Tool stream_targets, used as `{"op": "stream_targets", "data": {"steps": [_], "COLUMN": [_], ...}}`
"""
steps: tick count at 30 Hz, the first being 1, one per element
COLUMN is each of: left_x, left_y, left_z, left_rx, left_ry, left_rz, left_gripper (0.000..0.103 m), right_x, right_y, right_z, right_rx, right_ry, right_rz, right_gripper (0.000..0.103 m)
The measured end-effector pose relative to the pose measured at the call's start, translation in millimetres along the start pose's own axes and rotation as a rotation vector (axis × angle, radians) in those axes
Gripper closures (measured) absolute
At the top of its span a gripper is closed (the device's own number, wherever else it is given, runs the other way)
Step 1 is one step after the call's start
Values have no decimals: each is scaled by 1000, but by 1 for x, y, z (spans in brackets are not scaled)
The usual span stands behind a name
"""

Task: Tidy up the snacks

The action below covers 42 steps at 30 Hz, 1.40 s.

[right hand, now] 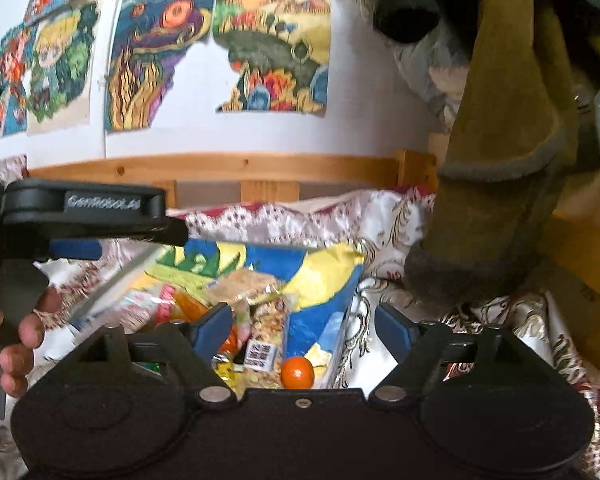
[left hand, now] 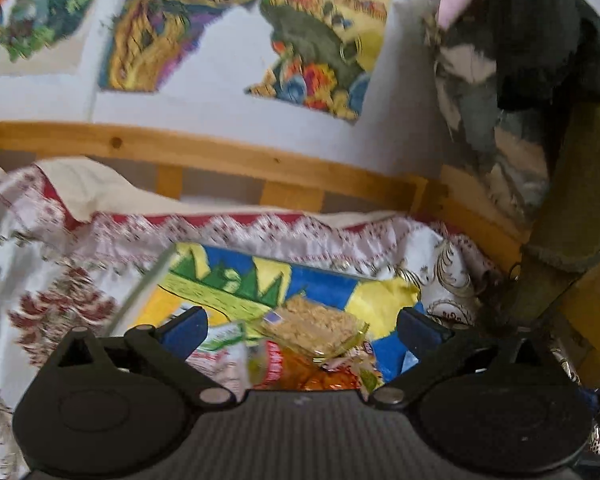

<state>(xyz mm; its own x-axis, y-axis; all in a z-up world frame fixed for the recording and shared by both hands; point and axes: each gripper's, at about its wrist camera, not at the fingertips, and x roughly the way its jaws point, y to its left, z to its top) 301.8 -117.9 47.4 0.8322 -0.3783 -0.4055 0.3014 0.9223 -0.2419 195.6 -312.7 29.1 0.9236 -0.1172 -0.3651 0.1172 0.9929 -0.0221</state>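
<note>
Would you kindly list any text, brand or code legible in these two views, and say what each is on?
"GenRobot.AI": embossed on the left tongs, seen from the right wrist view.
QR-style code, not decodable: on the white end label of the granola bar.
Red lettering on the orange snack wrapper: too blurred to read.
Nothing else legible.

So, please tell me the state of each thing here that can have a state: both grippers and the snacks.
left gripper: open, holding nothing, above the snacks
right gripper: open, holding nothing
granola bar: wrapped, lying in the snack pile
clear pack of crackers: sealed, lying on top of the pile
orange round snack: whole, resting beside the granola bar
clear container: open at the top, snacks inside
</note>
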Motion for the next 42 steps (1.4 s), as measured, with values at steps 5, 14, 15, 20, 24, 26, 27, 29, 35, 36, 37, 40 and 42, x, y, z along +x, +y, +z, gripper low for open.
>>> {"op": "stream_targets", "data": {"steps": [5,14,15,20,24,26,27,29,35,36,37,40,42], "left_x": [-40,-111,-119,-146,-165,-173,-176,-182,-194,-195,-196,-197,-198], "left_y": [7,22,24,31,40,43,44,46,49,49,50,51,51], "left_z": [-6,-25,-29,-45,-59,-64,-67,-72,-84,-85,-87,-92,-94], "left_rx": [23,55,63,87,82,81,82,87,89,89,90,102,108], "left_ry": [-41,-83,-85,-77,-67,-64,-62,-58,-51,-47,-43,-33,-29], "left_rz": [29,82,90,132,151,158,160,166,181,182,181,184,189], "left_gripper": [1,0,0,0,0,0,0,0,0,0,0,0,0], "right_x": [-29,-84,-89,-114,-130,-137,-139,-144,-155,-157,-158,-161,-163], "right_y": [4,14,15,24,28,31,32,35,40,40,41,40,40], "right_z": [8,10,10,3,-5,-10,-13,-19,-34,-37,-40,-47,-50], "right_rx": [12,60,67,88,101,104,104,103,97,99,104,115,111], "right_ry": [-37,-84,-83,-77,-70,-62,-57,-45,-30,-26,-22,-21,-17], "right_rz": [13,41,47,73,87,93,96,101,98,100,100,99,96], "right_gripper": [15,6,6,5,3,3,2,2,1,1,1,1,1]}}
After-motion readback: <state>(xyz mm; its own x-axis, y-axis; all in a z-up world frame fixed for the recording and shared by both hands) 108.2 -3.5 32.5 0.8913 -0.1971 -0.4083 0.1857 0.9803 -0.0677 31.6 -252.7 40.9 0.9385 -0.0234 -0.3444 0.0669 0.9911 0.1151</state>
